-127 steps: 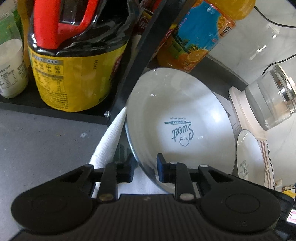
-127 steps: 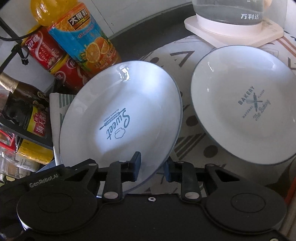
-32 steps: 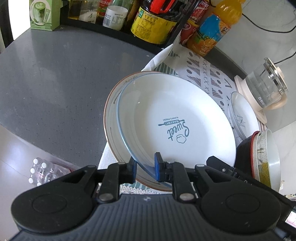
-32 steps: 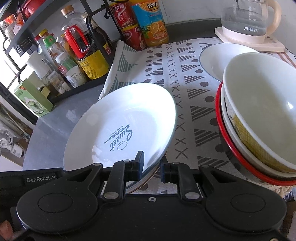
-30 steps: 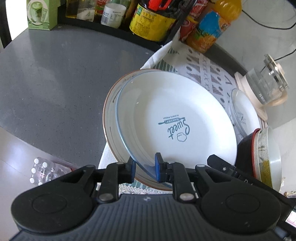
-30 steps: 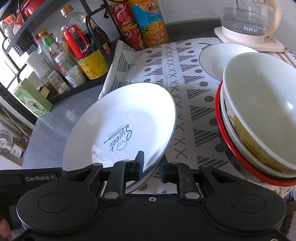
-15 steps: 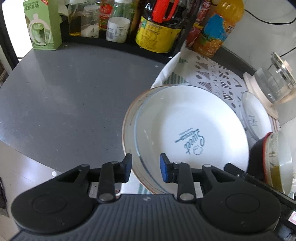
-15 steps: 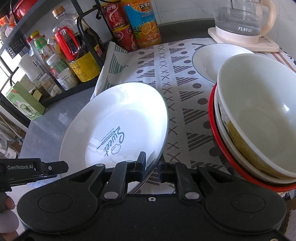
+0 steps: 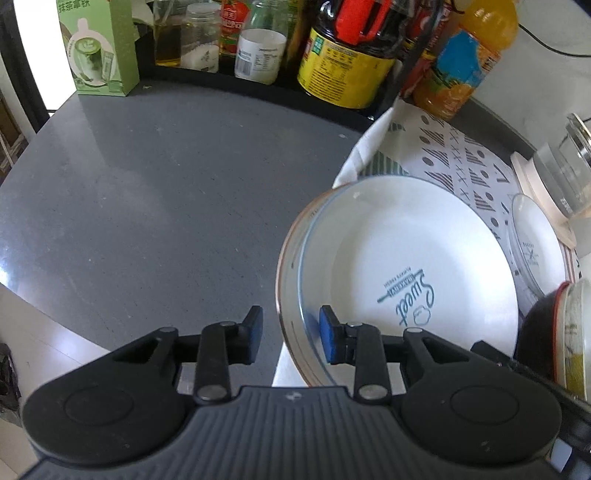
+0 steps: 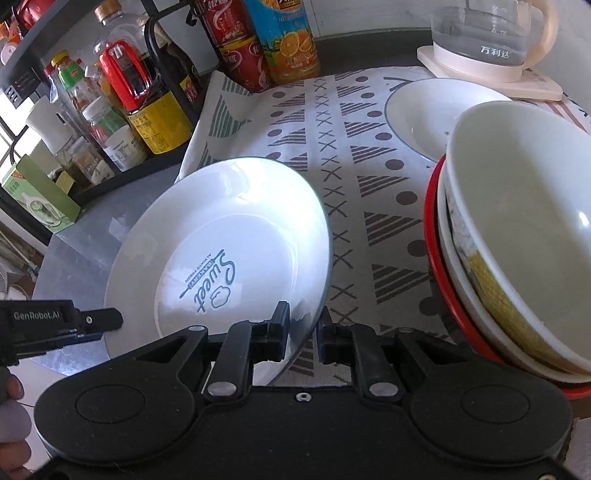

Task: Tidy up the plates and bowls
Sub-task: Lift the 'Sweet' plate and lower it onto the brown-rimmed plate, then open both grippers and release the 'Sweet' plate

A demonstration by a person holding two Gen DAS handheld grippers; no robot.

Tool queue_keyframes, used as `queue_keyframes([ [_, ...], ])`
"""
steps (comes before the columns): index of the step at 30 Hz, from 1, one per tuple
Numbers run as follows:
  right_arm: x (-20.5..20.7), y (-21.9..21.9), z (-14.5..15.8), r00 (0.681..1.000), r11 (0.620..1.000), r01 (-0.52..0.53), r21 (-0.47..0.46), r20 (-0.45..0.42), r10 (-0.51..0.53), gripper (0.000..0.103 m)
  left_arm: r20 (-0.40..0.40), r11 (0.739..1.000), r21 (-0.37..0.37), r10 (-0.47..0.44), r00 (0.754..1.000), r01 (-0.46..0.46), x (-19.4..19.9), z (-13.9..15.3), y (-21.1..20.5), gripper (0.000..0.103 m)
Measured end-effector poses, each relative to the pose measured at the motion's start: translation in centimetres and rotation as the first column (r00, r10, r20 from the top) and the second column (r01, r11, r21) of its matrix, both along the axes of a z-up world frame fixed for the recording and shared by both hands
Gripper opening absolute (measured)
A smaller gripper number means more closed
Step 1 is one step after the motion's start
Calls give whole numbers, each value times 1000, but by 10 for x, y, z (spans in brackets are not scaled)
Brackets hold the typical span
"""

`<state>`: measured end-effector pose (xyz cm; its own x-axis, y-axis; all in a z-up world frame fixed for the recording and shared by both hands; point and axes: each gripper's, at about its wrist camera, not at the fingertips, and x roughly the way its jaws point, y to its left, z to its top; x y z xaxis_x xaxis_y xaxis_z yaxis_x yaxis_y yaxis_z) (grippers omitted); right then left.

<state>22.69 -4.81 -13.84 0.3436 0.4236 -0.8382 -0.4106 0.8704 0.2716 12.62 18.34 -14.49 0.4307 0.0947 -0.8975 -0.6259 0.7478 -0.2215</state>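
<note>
Since the frame half a second ago, my left gripper (image 9: 288, 334) has let go: its fingers stand wide, straddling the near rim of the "Sweet" plate (image 9: 406, 266) without touching it, while my right gripper (image 10: 301, 334) remains pinched narrowly on that plate's near edge. From the left wrist view, the plate now sits nested in a brown-rimmed plate (image 9: 286, 254) at the near edge of the patterned cloth (image 10: 354, 155), where cloth meets the grey counter (image 9: 147, 184); I judge the stack was placed here so that plates gather in one pile beside the stacked bowls (image 10: 517, 240), which sit at the cloth's near right side in a red-rimmed dish. A second white plate (image 10: 421, 107), printed "BAKERY", lies flat near the cloth's far right corner, just in front of the glass kettle (image 10: 484, 33), whose base reads 万利达. Legible writing: "Sweet" with "ALWAYS FRESH" and "BAKERY" on the held plate; "GenRobot.AI" on the left gripper body as seen from the right wrist view. An orange-juice bottle (image 10: 284, 37) and a soy-sauce bottle (image 10: 147, 103) stand along the far edge; their smaller print I cannot read.
</note>
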Motion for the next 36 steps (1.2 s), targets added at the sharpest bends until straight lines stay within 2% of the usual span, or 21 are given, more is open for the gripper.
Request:
queue_keyframes([
  [9,7,6,-2,1000,1000,-10,-19,-28,9,19,-10,1000,-19,-4,1000,3,6,-7,9,30],
  [15,14,0,20,999,999,-31,12,-30,31,32,-23,1000,-24,-16,1000,16,15,4,16,31],
  [20,21,-3,43,999,996,-41,75,2,41,47,-8,999,-25,-48,999,48,29,20,19,50],
  [25,28,-3,61,999,994,-17,107,52,12,59,2,997,3,-72,997,72,44,30,16,62],
  [28,35,-5,70,997,992,7,124,77,-17,64,8,995,1,-95,995,95,52,35,14,63],
  [33,46,-11,78,990,988,67,142,113,-83,80,22,994,-7,-109,994,109,66,42,13,71],
  [36,50,-14,80,983,982,113,149,127,-132,84,29,992,-13,-123,992,124,75,44,11,71],
])
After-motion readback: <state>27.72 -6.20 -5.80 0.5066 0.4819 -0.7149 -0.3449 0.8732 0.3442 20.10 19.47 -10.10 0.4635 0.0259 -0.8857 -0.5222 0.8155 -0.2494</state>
